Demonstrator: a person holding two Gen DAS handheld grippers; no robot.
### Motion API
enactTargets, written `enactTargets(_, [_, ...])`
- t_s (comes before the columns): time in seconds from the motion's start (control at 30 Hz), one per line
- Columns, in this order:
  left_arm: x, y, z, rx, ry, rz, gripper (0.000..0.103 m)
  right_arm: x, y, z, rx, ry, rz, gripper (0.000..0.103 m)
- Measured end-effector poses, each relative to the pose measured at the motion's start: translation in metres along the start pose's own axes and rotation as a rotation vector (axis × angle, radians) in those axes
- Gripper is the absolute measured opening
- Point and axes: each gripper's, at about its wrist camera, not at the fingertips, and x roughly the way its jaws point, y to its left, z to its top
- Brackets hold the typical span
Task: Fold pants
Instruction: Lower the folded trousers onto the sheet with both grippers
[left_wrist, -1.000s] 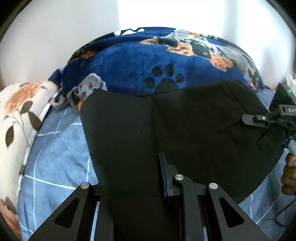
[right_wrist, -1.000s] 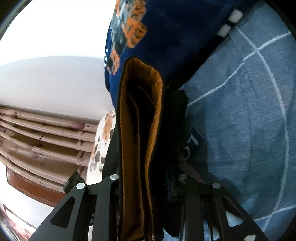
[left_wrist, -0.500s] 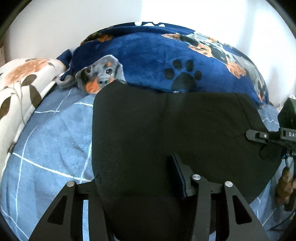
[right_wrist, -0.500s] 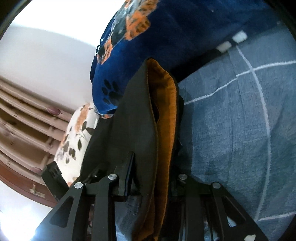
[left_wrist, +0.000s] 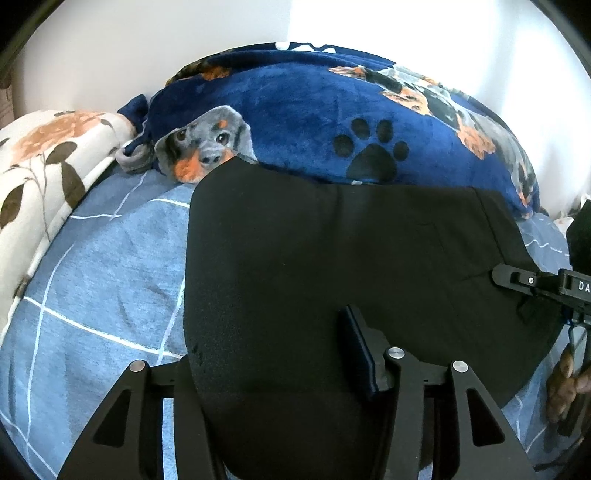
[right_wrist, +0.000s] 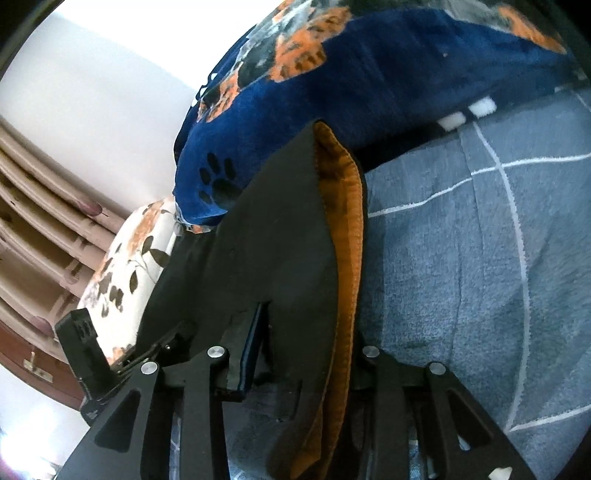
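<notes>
Pants (left_wrist: 332, 266), black, lie spread flat on a blue checked bedsheet (left_wrist: 103, 266), their far edge touching a navy dog-print blanket (left_wrist: 303, 122) heaped against the wall. A floral pillow (left_wrist: 48, 158) sits at the far left.

Left wrist view: the left gripper (left_wrist: 280, 373) straddles the near edge of the pants. Its jaws have just been opening. The right finger's blue pad (left_wrist: 360, 356) stands clear above the cloth, and the left finger is hidden beneath or behind the fabric, so the cloth runs between the jaws but appears no longer pinched. At the right edge the right gripper (left_wrist: 517, 282) reaches onto the far corner of the pants, a hand (left_wrist: 565, 387) below it.

Right wrist view: the camera is rolled sideways. A thick folded edge of the pants (right_wrist: 295, 258), showing an orange fleece lining (right_wrist: 343, 258), passes between the right gripper's (right_wrist: 295, 350) fingers. One blue pad (right_wrist: 251, 350) sits a little off the cloth; the other finger is hidden behind the fabric. Its jaws have just been opening a little, and I cannot tell whether they yet press the cloth. The left gripper (right_wrist: 85, 343) shows at lower left.

Handling, as a judgement: the cloth looks soft, limp and fairly thick from the lining, light and not fragile. It should drape and hold a fold without slipping. The best holds are likely the two corners of one edge, pinching all layers together so the lining does not slide out.
</notes>
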Motion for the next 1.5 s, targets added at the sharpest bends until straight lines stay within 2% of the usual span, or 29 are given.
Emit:
enactTargets(0.2, [0.0, -0.001, 0.0, 0.002, 0.0, 0.003, 0.053, 0.001, 0.012, -0.003, -0.066, -0.024, -0.078, 0.034])
enactTargets(0.5, [0.0, -0.002, 0.0, 0.002, 0.0, 0.007, 0.054, 0.004, 0.036, -0.013, -0.195, -0.066, -0.245, 0.047])
enactTargets(0.93, [0.0, -0.001, 0.0, 0.003, 0.001, 0.011, 0.054, 0.008, 0.047, -0.015, -0.25, -0.082, -0.34, 0.056])
enactTargets(1.5, [0.0, -0.001, 0.0, 0.004, 0.002, 0.022, 0.056, 0.011, 0.051, -0.015, -0.275, -0.08, -0.382, 0.065])
